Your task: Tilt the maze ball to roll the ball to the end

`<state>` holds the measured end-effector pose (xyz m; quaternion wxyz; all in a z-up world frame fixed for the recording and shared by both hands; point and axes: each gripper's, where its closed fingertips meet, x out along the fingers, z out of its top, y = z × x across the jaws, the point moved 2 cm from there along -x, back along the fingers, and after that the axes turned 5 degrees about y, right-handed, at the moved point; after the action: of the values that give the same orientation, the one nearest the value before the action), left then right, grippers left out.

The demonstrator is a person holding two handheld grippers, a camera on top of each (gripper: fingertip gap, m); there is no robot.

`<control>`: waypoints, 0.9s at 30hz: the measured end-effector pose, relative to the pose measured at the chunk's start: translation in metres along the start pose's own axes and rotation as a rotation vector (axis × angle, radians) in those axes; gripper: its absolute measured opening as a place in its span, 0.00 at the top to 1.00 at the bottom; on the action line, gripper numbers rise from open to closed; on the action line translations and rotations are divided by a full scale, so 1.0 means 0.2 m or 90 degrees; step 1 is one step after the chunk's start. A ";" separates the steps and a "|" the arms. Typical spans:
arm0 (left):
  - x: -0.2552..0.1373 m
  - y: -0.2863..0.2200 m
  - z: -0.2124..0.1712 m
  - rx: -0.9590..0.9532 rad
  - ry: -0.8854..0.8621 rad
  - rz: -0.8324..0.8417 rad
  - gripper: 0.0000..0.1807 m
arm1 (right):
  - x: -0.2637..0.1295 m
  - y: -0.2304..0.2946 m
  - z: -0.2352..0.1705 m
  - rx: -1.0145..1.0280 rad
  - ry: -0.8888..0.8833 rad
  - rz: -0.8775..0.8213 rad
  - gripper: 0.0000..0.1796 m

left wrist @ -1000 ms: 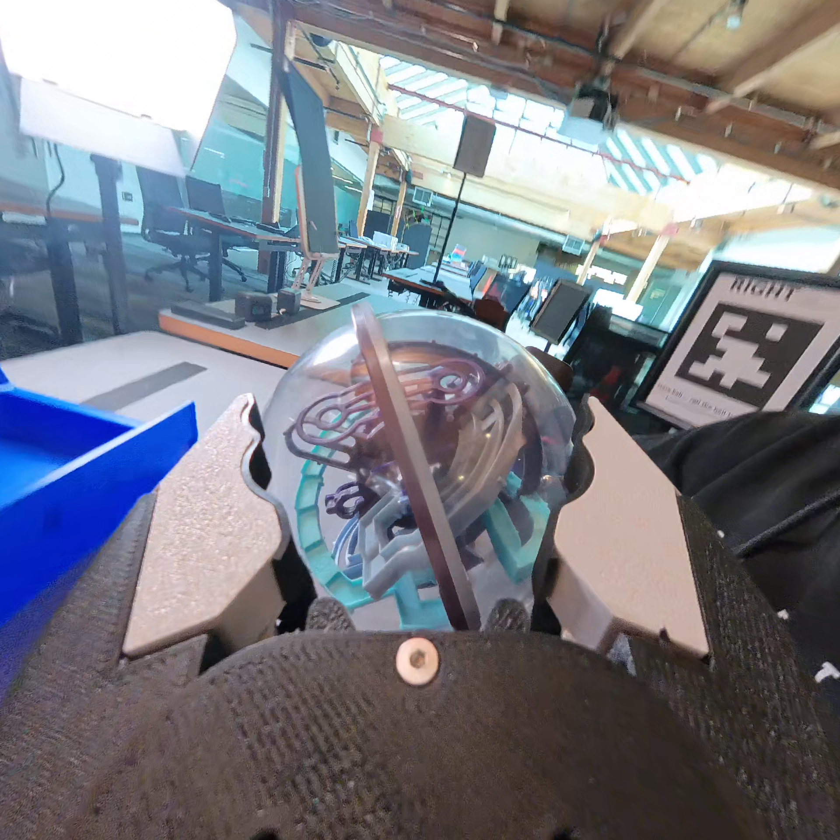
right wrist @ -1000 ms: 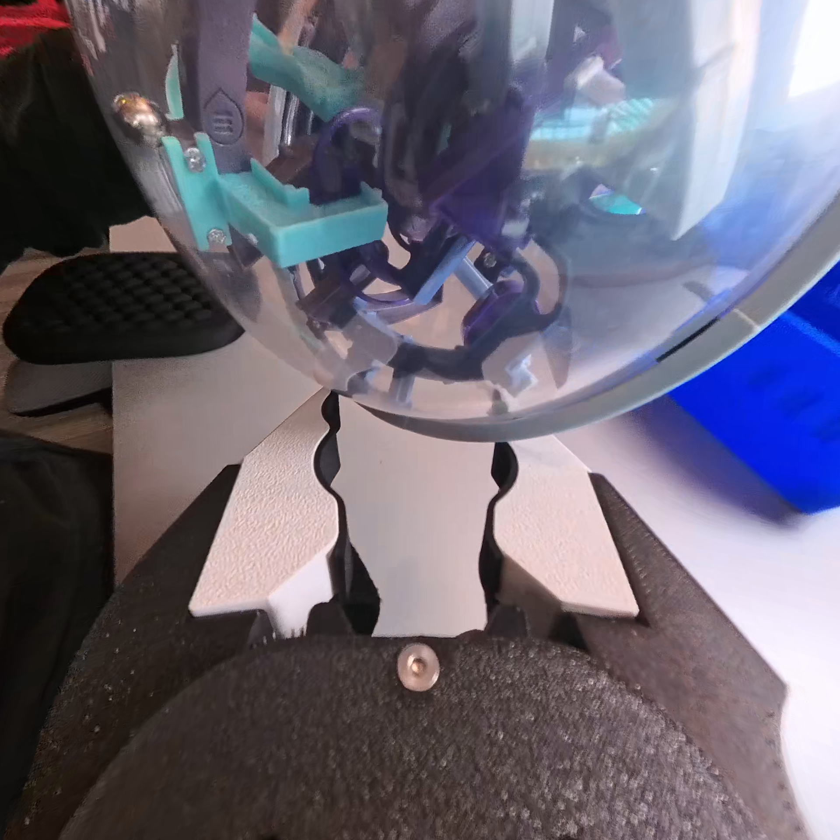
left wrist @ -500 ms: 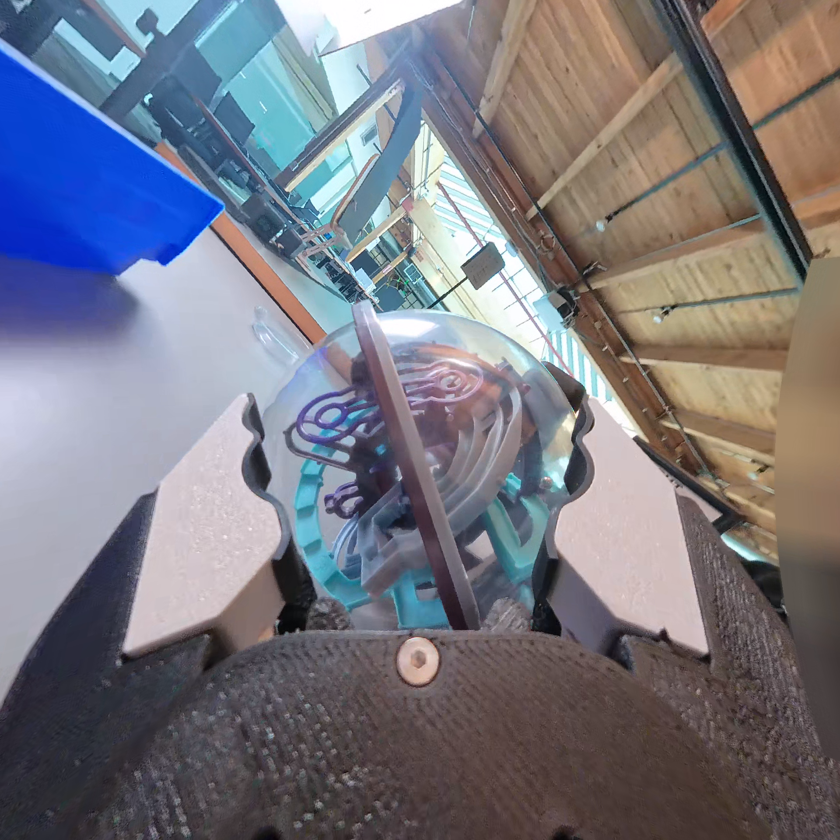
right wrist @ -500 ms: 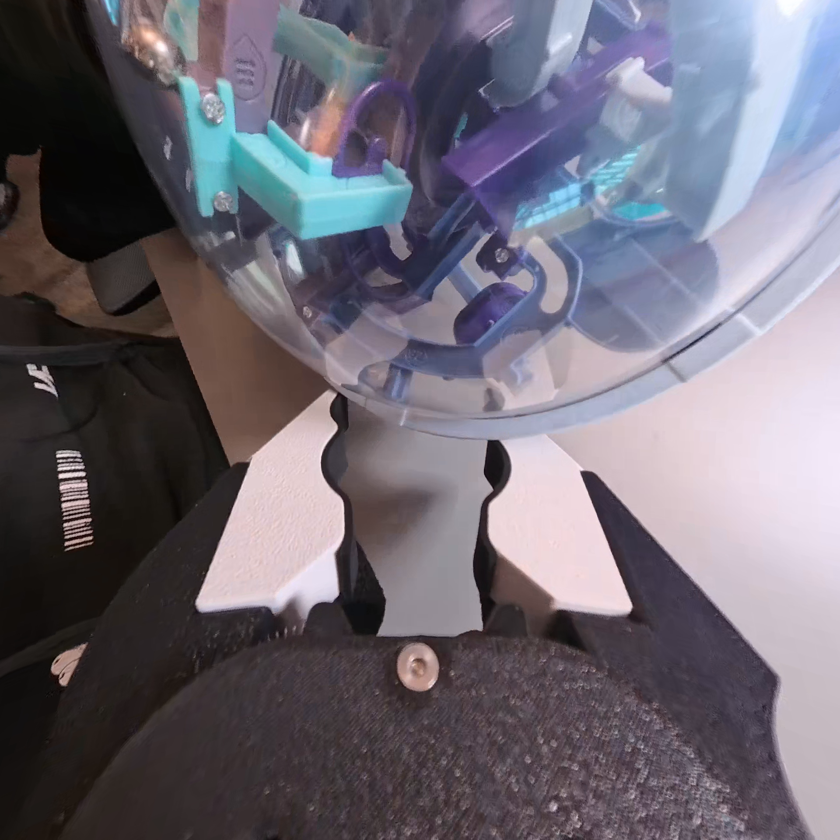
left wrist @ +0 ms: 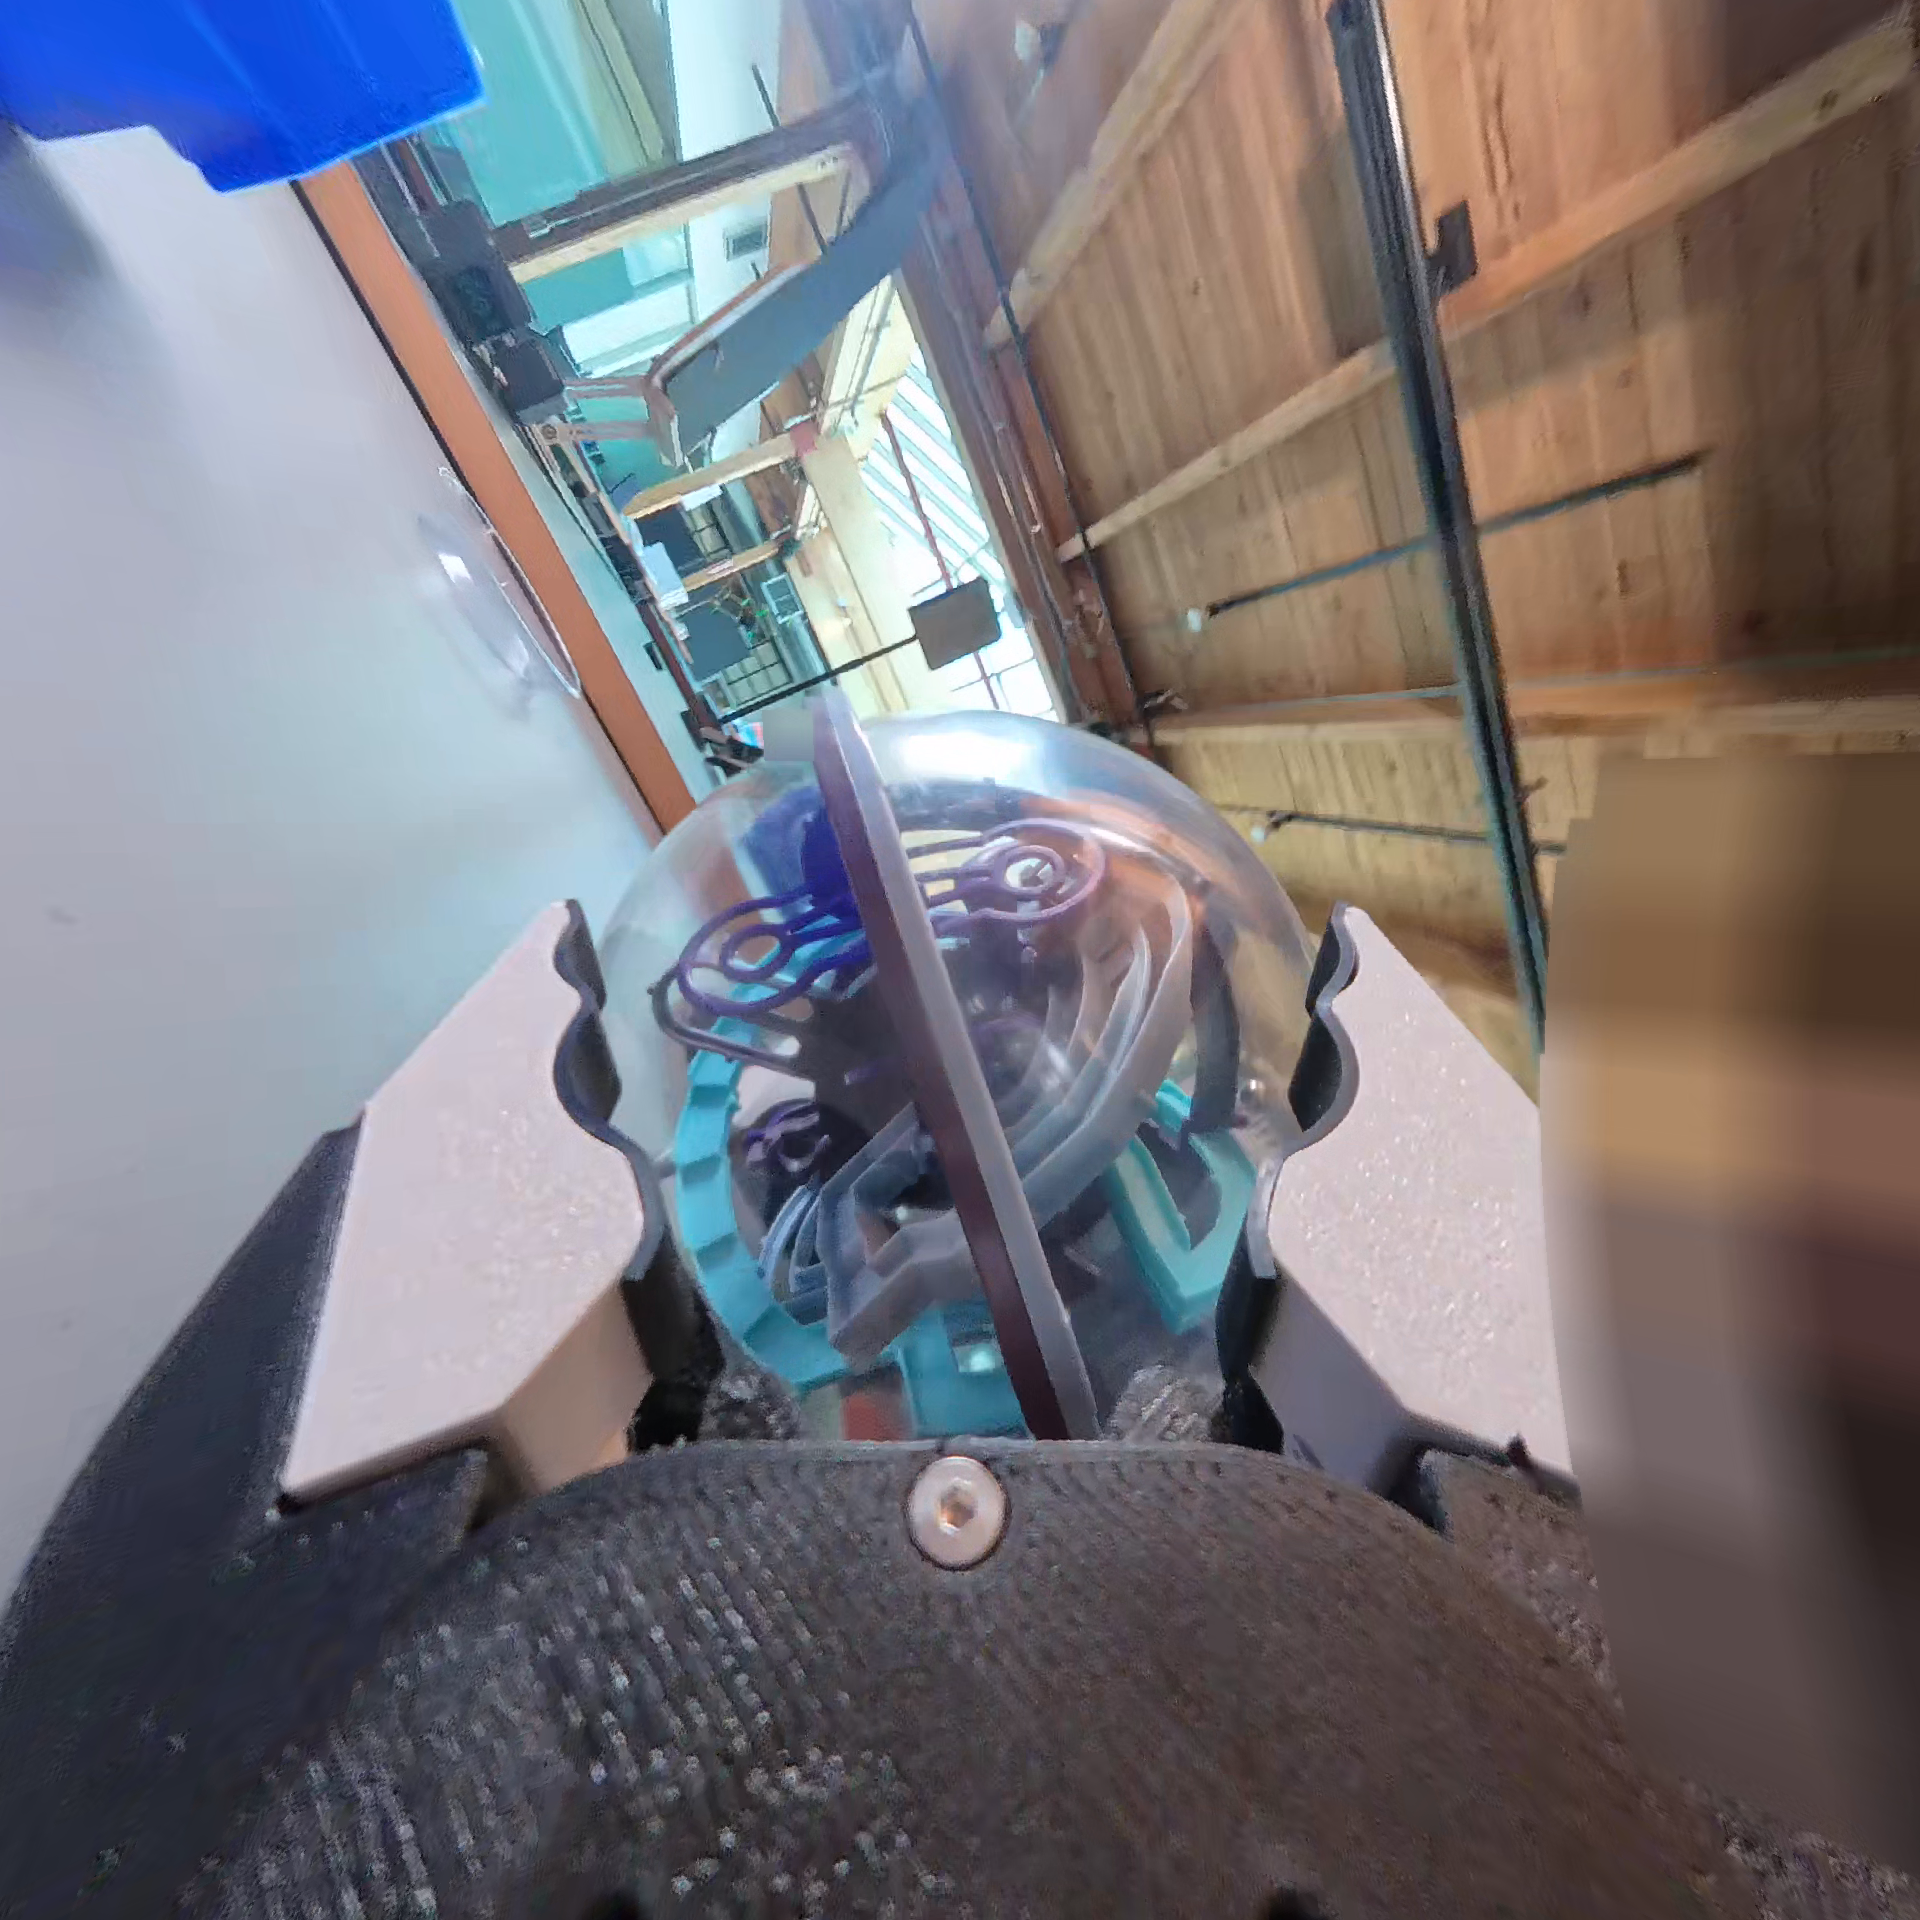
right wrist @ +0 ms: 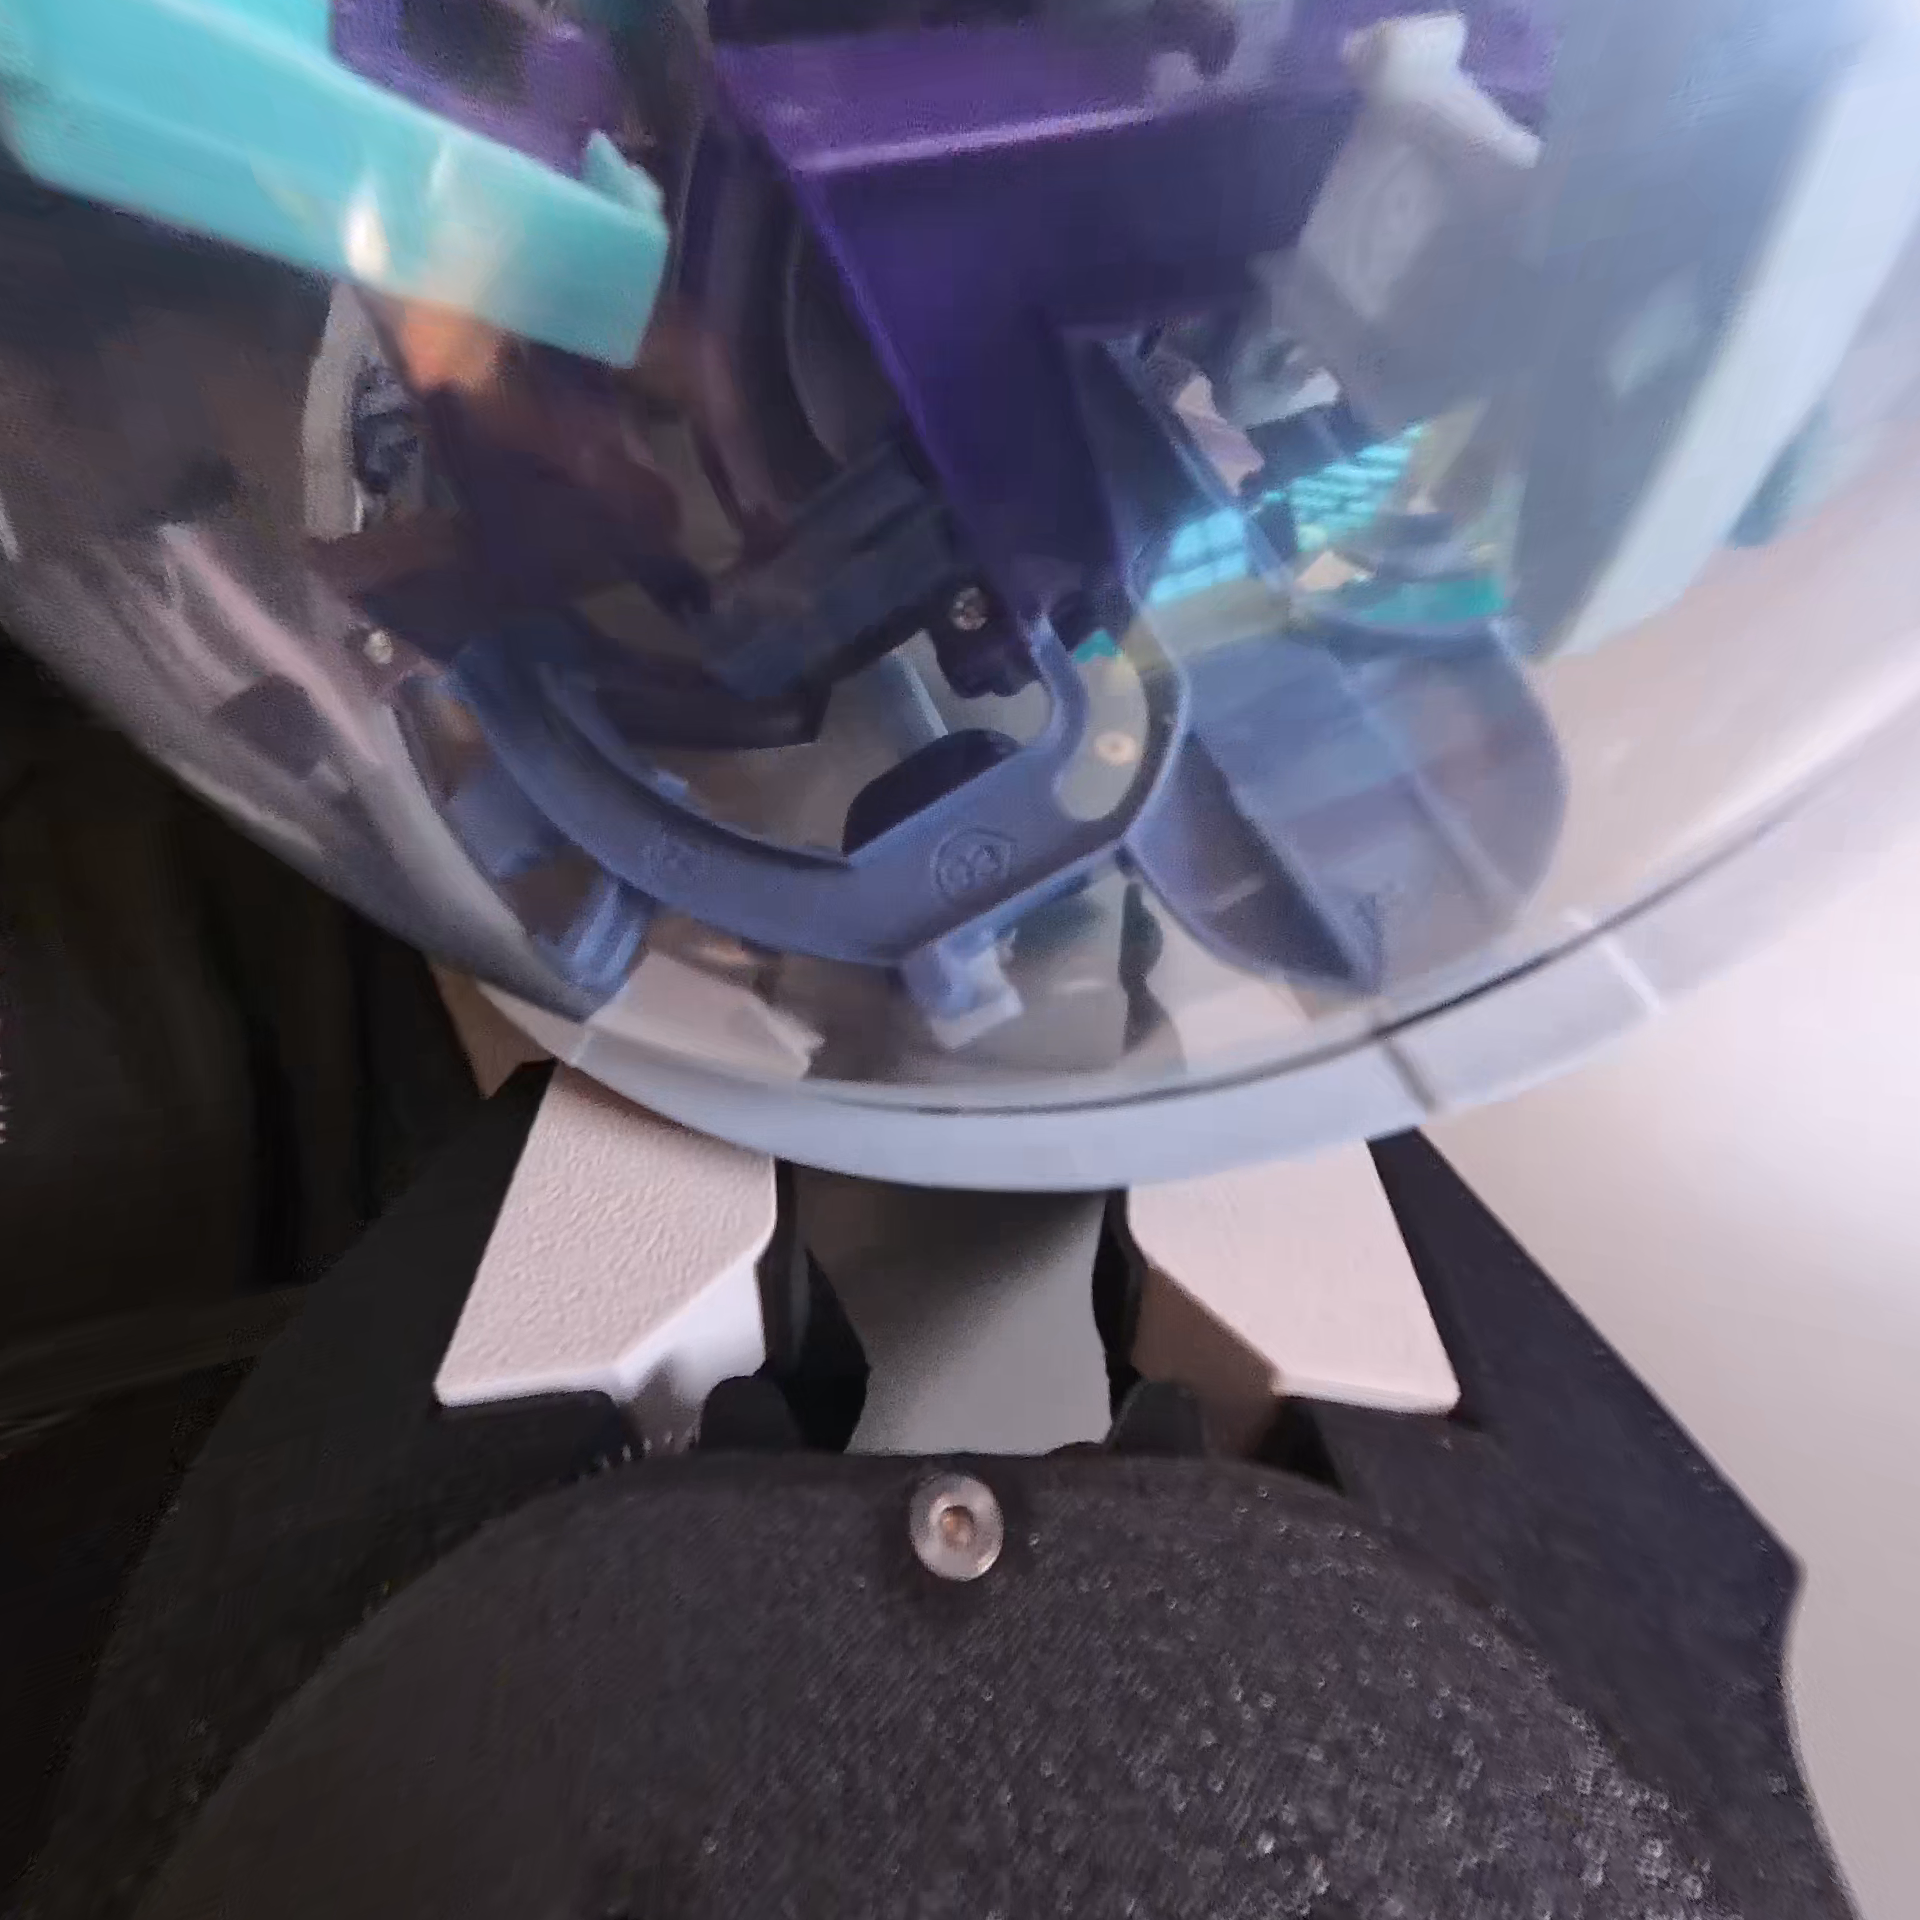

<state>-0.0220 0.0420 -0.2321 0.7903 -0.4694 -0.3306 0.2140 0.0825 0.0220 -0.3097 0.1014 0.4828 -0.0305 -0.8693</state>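
The maze ball is a clear sphere with purple, teal and grey tracks inside and a dark seam ring. My left gripper is shut on it, one finger on each side, and holds it off the table, rolled steeply sideways. A small shiny bead shows inside near the right finger; I cannot tell if it is the ball. In the right wrist view the maze ball fills the upper frame, very close. My right gripper is open and empty, its fingertips hidden behind the sphere's grey seam.
A blue bin sits on the white table, which runs up the left side of the tilted view. A clear dome-shaped piece lies near the table's orange edge. Dark clothing is at the left of the right wrist view.
My left gripper has kept rolling sideways with the maze ball, so the table swung left and the ceiling right. The ball has come closer to my right gripper and turned.
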 end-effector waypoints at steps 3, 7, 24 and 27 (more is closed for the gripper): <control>-0.01 0.00 -0.01 0.050 0.020 0.016 0.28 | -0.01 -0.03 0.00 -0.033 -0.053 -0.026 0.61; -0.04 0.03 -0.02 0.031 0.011 0.041 0.30 | -0.06 -0.07 -0.02 -0.050 -0.080 -0.063 0.57; 0.00 -0.18 -0.13 0.403 0.131 0.040 0.30 | -0.02 -0.11 0.04 -0.307 -0.105 -0.231 0.51; -0.03 -0.15 -0.09 0.356 0.112 0.062 0.31 | 0.00 -0.11 0.05 -0.283 -0.094 -0.193 0.51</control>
<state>-0.0124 0.0141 -0.2134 0.9033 -0.2655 -0.1661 0.2933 0.0702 0.0431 -0.3078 0.0707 0.3833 0.2263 -0.8927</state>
